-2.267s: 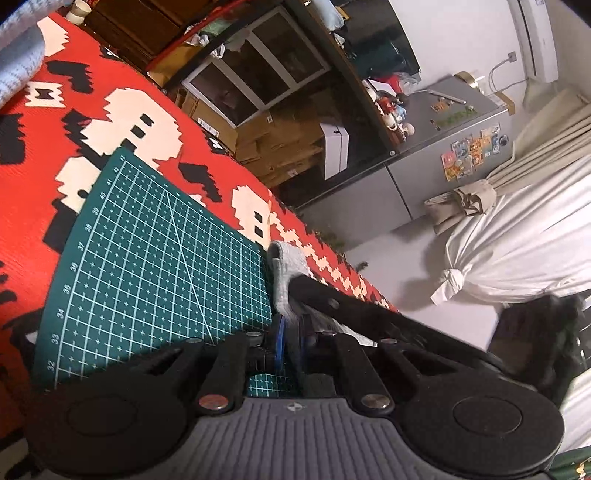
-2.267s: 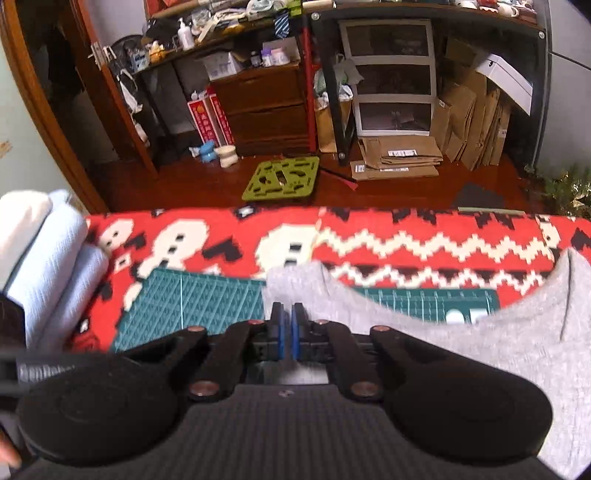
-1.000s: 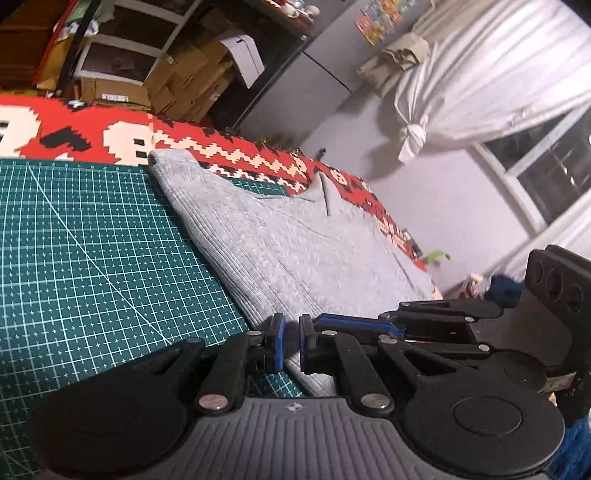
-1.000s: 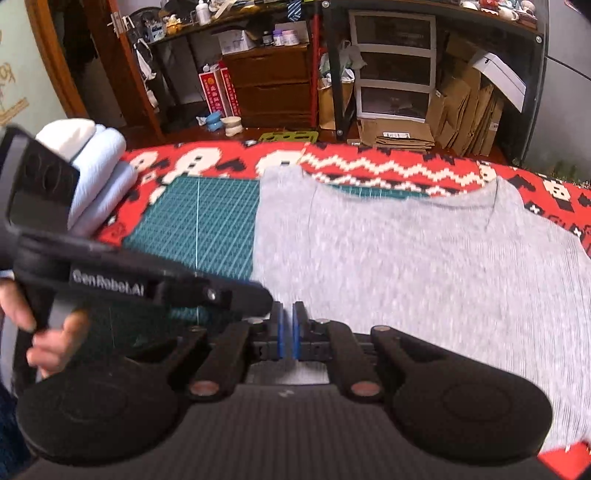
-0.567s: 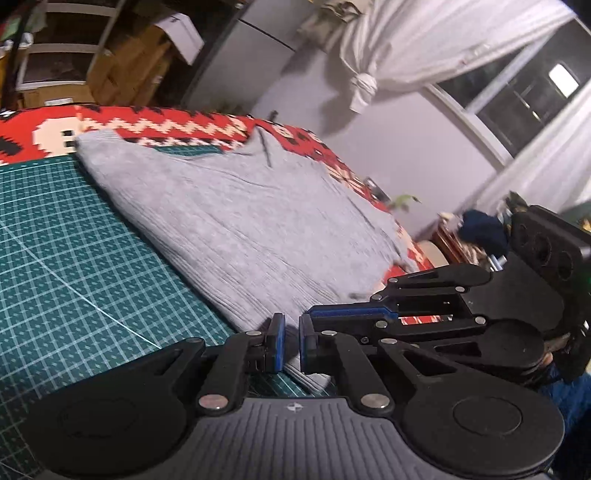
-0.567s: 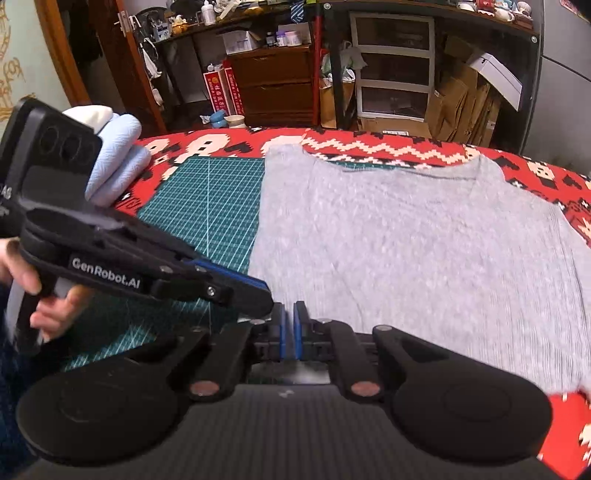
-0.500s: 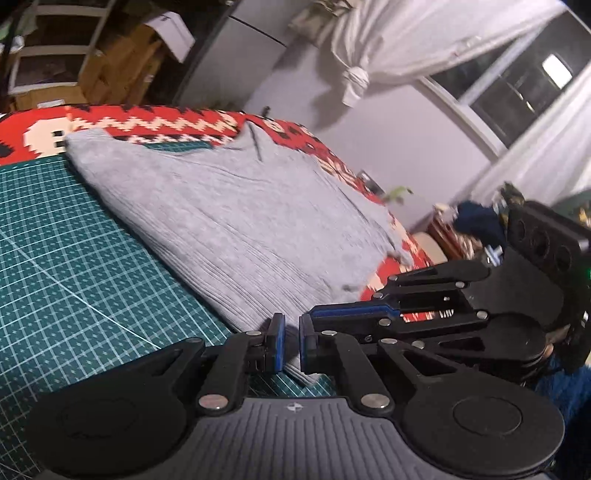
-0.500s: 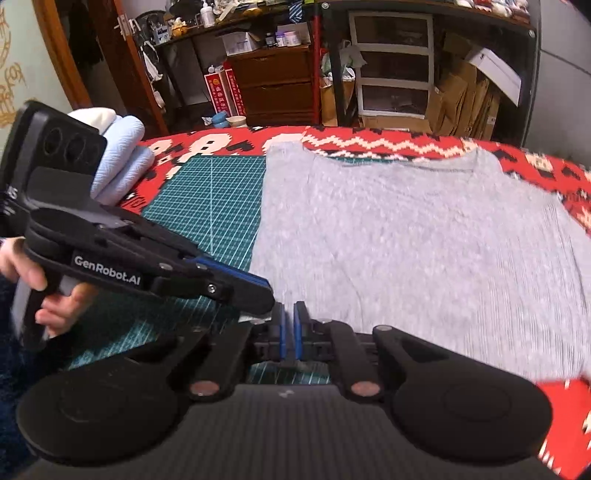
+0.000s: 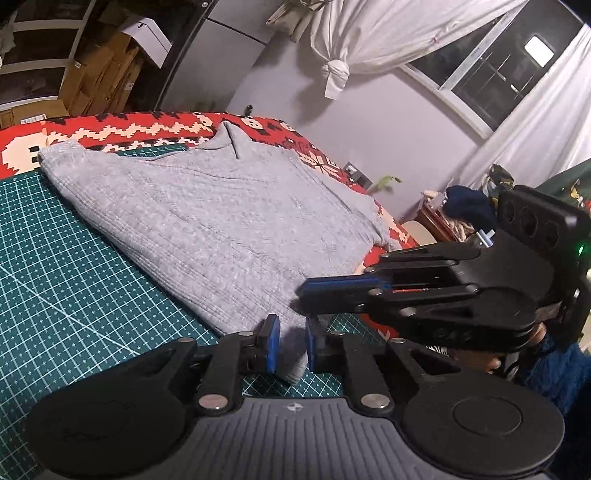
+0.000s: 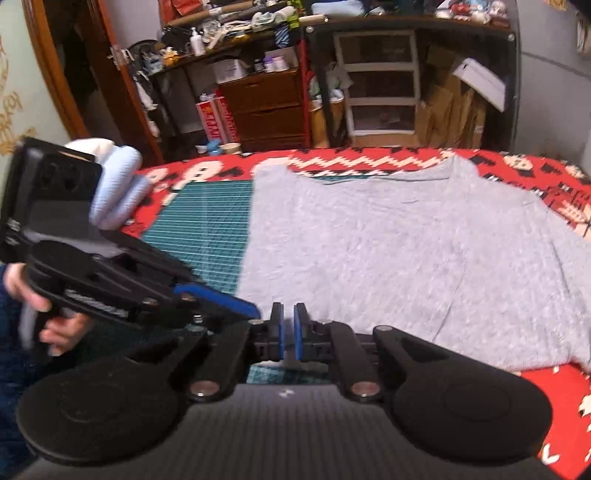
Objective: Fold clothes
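A grey knit sweater (image 9: 207, 225) lies spread flat, partly on a green cutting mat (image 9: 62, 280); it also shows in the right wrist view (image 10: 399, 251). My left gripper (image 9: 291, 347) is slightly open, its blue pads either side of the sweater's near hem corner. My right gripper (image 10: 287, 332) has a narrow gap between its pads at the hem's near edge, holding nothing. Each gripper shows in the other's view: the right one (image 9: 306, 291) and the left one (image 10: 243, 308).
The mat (image 10: 210, 218) lies on a red patterned blanket (image 10: 554, 406). Folded pale blue and white cloth (image 10: 118, 184) sits at the left. Shelves, drawers and cardboard boxes (image 10: 376, 85) stand behind. White curtains (image 9: 388, 29) and a window are to the right.
Both grippers pulled back along the sweater to its near hem. The left jaws have opened a little and the right jaws have parted slightly, and the sweater now lies flat.
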